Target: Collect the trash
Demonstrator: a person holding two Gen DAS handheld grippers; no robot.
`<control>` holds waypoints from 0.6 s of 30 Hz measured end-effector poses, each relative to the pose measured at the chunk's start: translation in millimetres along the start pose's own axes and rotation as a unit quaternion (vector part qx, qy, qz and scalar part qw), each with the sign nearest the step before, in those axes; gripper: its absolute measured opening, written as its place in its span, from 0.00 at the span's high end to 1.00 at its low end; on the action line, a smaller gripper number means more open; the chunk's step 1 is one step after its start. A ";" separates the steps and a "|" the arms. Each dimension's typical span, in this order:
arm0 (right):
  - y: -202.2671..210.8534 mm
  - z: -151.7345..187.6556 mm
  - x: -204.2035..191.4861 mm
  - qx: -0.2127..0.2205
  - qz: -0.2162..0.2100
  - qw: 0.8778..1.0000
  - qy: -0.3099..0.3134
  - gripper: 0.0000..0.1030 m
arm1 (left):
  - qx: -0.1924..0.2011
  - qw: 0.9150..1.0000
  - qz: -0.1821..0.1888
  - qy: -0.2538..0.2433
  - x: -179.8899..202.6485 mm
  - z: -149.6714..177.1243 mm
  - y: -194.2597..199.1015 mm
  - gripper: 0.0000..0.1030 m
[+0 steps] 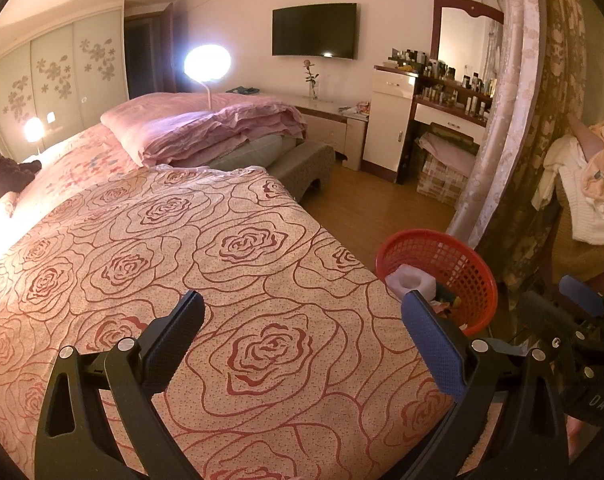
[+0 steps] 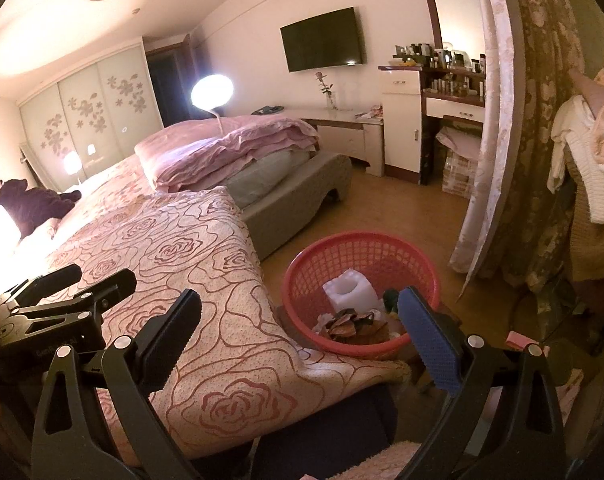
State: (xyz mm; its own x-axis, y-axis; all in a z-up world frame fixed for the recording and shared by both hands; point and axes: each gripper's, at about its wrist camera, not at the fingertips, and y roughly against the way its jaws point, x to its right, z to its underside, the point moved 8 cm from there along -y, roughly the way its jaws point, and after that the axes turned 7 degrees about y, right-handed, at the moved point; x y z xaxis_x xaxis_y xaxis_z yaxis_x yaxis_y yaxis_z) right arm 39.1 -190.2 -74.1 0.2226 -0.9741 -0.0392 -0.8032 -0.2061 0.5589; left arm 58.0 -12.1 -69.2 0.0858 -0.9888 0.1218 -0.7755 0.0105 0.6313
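A red mesh basket (image 1: 453, 254) stands on the floor beside the bed's near corner. In the right wrist view the basket (image 2: 361, 254) holds a white foam block (image 2: 347, 290), brown crumpled scraps (image 2: 343, 326) and a small green item. The foam block (image 1: 411, 282) also pokes up in the left wrist view. My left gripper (image 1: 302, 304) hovers open over the rose-patterned bed cover (image 1: 182, 220) with nothing between its fingers. My right gripper (image 2: 300, 300) is open and empty above the bed corner and the basket's near rim.
Folded pink quilts (image 1: 206, 128) lie at the far end of the bed. Wooden floor (image 2: 401, 208) runs to a dresser with bottles (image 2: 449, 80) and floral curtains (image 2: 541, 140). Clothes hang at the right (image 2: 589, 168). A dark garment (image 2: 34, 204) lies on the bed's left.
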 end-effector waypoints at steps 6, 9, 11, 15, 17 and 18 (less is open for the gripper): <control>-0.5 -1.7 1.4 0.000 0.000 1.000 0.000 0.07 | 0.000 1.000 0.000 0.000 0.0 -0.4 0.0 0.08; -0.5 -1.9 1.4 -0.001 0.000 1.000 0.000 0.07 | -0.001 1.000 0.000 0.001 -0.1 -0.2 0.0 0.08; 0.1 -0.6 0.1 -0.001 0.000 1.000 -0.001 0.07 | -0.001 1.000 0.000 0.001 -0.2 0.0 0.0 0.08; -0.6 -2.4 1.6 -0.001 0.000 1.000 -0.001 0.07 | -0.002 1.000 -0.001 0.001 -0.2 1.6 -0.5 0.08; -0.6 -2.5 1.7 -0.001 0.000 1.000 -0.001 0.07 | -0.002 1.000 -0.001 0.001 -0.5 0.8 -0.6 0.08; -0.6 -2.7 1.8 -0.001 0.000 1.000 -0.001 0.07 | -0.002 1.000 -0.001 0.001 -0.5 1.5 -0.6 0.08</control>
State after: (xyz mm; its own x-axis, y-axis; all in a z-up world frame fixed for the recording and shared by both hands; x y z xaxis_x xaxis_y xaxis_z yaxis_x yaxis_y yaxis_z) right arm 41.4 -191.6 -72.3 0.2219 -0.9742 -0.0406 -0.8021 -0.2060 0.5606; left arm 57.5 -11.9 -70.8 0.0884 -0.9886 0.1221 -0.7723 0.0094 0.6351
